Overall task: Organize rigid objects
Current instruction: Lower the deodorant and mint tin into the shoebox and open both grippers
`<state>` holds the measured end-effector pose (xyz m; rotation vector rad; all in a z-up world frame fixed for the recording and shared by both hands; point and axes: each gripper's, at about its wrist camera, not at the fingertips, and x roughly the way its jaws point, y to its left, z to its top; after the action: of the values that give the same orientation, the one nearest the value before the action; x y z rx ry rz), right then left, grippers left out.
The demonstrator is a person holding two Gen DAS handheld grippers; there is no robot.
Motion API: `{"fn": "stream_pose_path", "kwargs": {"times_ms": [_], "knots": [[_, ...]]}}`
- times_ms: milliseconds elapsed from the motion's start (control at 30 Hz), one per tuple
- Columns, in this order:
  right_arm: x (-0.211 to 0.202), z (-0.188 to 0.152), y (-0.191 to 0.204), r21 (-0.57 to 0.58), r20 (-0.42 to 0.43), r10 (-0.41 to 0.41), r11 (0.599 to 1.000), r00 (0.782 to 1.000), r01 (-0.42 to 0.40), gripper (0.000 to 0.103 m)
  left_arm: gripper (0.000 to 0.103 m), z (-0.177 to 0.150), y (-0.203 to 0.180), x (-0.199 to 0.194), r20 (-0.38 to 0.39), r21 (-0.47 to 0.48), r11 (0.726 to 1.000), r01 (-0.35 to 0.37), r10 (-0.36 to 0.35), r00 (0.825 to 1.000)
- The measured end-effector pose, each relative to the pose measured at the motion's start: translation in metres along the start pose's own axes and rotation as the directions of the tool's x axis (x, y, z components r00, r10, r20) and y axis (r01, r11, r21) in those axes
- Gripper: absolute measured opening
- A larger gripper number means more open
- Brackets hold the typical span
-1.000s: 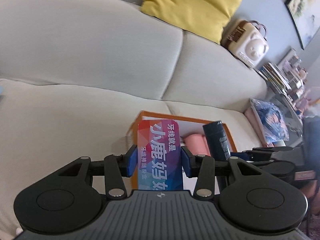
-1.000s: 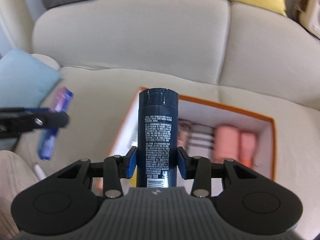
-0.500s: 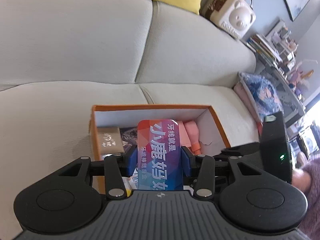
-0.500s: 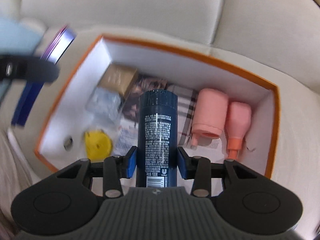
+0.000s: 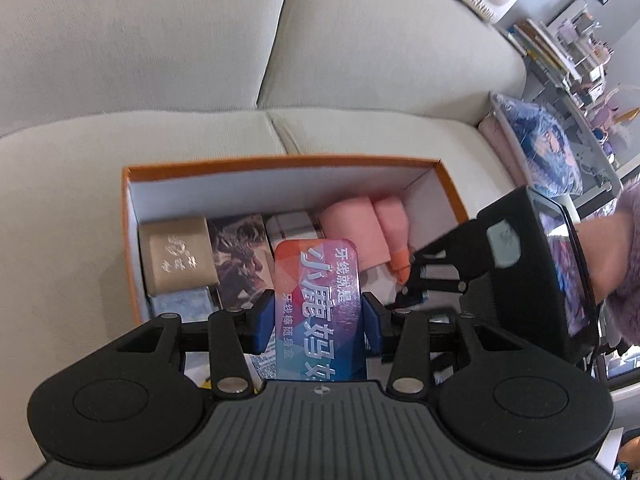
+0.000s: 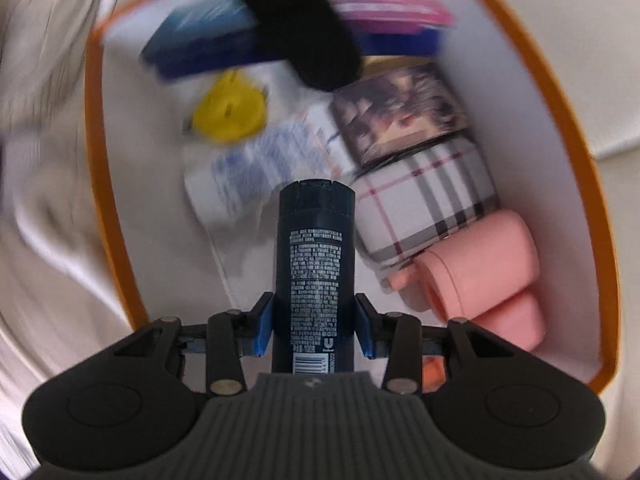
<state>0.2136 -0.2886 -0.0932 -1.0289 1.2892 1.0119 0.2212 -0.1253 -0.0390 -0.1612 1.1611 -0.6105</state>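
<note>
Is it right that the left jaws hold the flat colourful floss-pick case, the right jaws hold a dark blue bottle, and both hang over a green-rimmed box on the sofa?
Not quite: the box has an orange rim, not green, as the left wrist view shows. The rest stands: the left gripper grips the flat colourful case, the right gripper grips the dark blue bottle, both over the box on the sofa.

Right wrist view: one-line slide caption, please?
Right gripper holds a dark bottle over the orange box of sorted items.
</note>
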Motion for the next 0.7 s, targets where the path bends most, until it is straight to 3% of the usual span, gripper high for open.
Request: {"fn": "stream_pose_path", "kwargs": {"times_ms": [300,567,633,700], "knots": [[0.026,-0.003,0.017,-0.324,-0.034,-0.1,0.942,0.994,0.083,0.043,0.051,-0.005,0.001,0.021,-0.068,-0.012,1.0,-0.001,0.0,0.998],[0.021,-0.01,0.015,-0.314,0.063,-0.125,0.939,0.99,0.139,0.047,0.051,-0.009,-0.006,0.034,-0.11,-0.022,1.0,0.013,-0.016,0.994],[0.016,-0.012,0.012,-0.287,0.074,-0.126,0.948,0.989,0.142,0.05,0.051,-0.01,-0.007,0.036,-0.121,-0.029,0.999,0.023,-0.027,0.992],[0.007,-0.017,0.008,-0.235,0.1,-0.123,0.961,0.987,0.143,0.06,0.051,-0.011,-0.008,0.037,-0.13,-0.047,0.998,0.037,-0.043,0.991]]}}
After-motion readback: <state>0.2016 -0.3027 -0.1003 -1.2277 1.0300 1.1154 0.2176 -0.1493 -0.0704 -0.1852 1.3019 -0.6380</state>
